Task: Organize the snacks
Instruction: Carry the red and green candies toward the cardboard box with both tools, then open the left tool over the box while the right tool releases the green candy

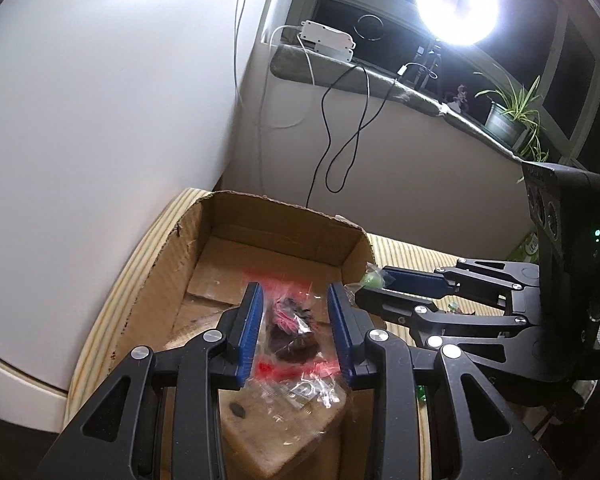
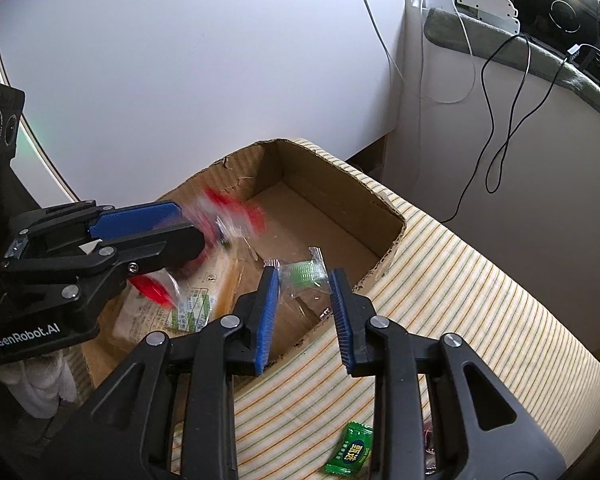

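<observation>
red-ended snack bag (image 2: 228, 216) motion-blurred, contents unclear

One cardboard box (image 2: 340, 216) counted on striped cloth (image 2: 480, 300). Two grippers seen: left gripper (image 1: 296, 320), right gripper (image 2: 304, 312). Four snacks tallied: one red-trimmed clear packet (image 1: 296, 328), one clear green-sweet wrapper (image 2: 302, 272), one green candy (image 2: 350, 450), one flat labelled packet (image 2: 172, 308). One potted plant (image 1: 508, 116) noted on sill.

We see a red-edged clear snack packet (image 1: 294, 320) over the open cardboard box (image 1: 284, 216), and a green candy (image 2: 304, 272) beside it.
</observation>
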`<state>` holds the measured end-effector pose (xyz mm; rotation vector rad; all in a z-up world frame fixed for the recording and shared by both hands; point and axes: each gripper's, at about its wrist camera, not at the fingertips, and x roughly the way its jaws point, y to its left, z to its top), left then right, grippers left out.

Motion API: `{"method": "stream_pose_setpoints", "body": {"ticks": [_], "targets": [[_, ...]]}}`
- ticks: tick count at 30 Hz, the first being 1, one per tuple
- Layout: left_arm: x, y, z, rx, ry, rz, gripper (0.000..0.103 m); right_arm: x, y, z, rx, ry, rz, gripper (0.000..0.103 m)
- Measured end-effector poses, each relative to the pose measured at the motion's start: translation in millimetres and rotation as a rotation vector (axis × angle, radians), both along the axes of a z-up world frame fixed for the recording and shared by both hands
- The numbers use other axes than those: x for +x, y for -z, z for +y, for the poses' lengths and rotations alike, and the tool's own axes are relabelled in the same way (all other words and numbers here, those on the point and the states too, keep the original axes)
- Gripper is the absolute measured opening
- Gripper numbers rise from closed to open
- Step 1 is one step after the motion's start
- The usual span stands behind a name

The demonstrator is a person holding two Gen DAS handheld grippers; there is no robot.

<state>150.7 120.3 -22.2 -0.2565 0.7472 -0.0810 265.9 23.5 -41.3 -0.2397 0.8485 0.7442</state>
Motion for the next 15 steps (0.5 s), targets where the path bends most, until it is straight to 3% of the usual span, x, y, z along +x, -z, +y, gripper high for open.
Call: {"method": "stream_pose_setpoints", "body": {"ticks": [2, 4, 9, 15], "targets": [[-1, -1, 1, 0.003, -0.007, -0.003, 0.042, 0, -1, -2, 0.002, 0.006, -0.005, 0.052], [-3, -2, 2, 0.003, -0.011, -0.008, 0.043, -3, -4, -5, 0.009, 0.013, -0.019, 0.061], [-6, -4, 3, -0.002, -0.016, -0.013, 0.043, -6, -10, -13, 0.012, 0.027, -0.029, 0.064], [-13, -9, -5, 0.006, -0.010, -0.026, 0.043, -13, -20, -27, 0.019, 0.050, -0.049, 0.075]]}}
